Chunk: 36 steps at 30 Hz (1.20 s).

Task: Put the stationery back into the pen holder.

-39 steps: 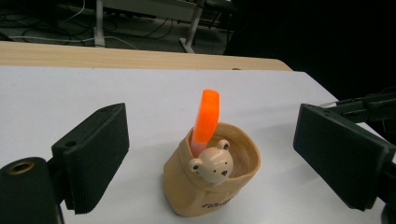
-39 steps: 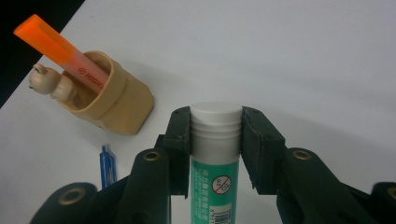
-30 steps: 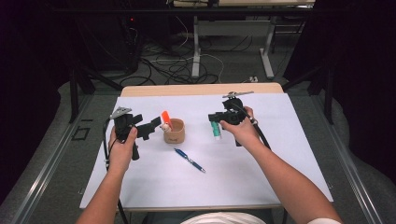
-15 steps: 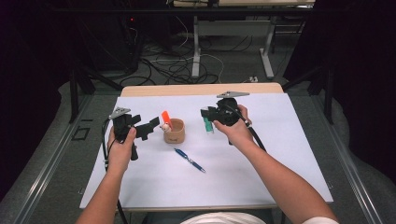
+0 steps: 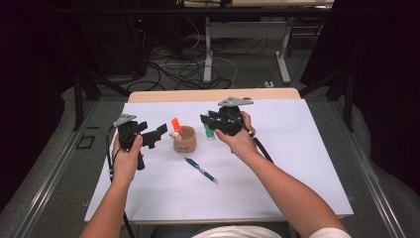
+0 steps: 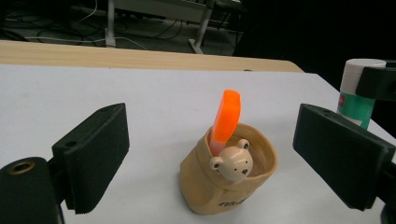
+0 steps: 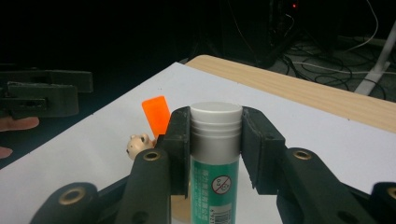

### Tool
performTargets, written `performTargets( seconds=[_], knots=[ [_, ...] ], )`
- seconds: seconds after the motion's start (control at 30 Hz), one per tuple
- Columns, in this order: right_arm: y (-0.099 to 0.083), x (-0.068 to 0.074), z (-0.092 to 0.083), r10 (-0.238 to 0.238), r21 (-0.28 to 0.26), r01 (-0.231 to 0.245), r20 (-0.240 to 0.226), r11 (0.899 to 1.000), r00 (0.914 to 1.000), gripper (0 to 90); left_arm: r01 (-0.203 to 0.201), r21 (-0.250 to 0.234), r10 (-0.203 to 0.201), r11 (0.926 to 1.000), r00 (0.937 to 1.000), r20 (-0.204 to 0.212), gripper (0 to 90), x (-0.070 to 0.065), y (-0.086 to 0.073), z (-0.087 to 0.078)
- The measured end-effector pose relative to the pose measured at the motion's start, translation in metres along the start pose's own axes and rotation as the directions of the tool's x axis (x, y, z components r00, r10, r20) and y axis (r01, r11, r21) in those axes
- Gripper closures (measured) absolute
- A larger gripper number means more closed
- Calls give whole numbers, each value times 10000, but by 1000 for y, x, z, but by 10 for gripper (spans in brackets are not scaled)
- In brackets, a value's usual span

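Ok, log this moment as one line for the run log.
right claw: shut on glue stick, upright | left claw: open, facing bear cup | orange marker: in cup | blue pen: on table

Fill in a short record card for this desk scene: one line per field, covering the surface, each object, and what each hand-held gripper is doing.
Surface: white sheet over a wooden table
Holder: tan fabric cup with a small bear head, upright, mid-sheet
In holder: orange flat plastic marker, leaning
Loose item: blue pen, lying flat in front of the holder
Left hand-held gripper: open, aimed at the holder, not touching it
Right hand-held gripper: shut on green glue stick with white cap, held upright beside the holder
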State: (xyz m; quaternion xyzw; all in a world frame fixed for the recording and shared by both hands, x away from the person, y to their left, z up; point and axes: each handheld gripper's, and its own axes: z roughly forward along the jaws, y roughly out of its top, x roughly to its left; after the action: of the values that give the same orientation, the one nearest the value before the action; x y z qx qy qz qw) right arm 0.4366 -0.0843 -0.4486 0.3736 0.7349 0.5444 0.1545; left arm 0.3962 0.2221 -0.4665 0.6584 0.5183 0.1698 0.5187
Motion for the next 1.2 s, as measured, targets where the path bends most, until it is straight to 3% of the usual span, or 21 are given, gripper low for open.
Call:
performTargets(
  seconds=[0.37, 0.6, 0.9, 1.2],
  knots=[
    [0, 9, 19, -460, -1, 460, -244, 9989, 9986, 655, -18, 48, 18, 10000, 10000, -7, 106, 1, 0, -1],
    [0, 15, 29, -656, -484, 635, -448, 9968, 9968, 655, 45, -34, -45, 10000, 10000, -34, 106, 3, 1, -2],
    [1, 21, 38, -980, -881, 937, -458, 9917, 9941, 655, 100, -89, -100, 9999, 9999, -13, 106, 4, 1, -2],
    [-1, 28, 49, -1046, -932, 1005, -401, 9906, 9937, 655, 195, -128, -195, 9997, 9998, 0, 106, 5, 2, -4]
  ],
)
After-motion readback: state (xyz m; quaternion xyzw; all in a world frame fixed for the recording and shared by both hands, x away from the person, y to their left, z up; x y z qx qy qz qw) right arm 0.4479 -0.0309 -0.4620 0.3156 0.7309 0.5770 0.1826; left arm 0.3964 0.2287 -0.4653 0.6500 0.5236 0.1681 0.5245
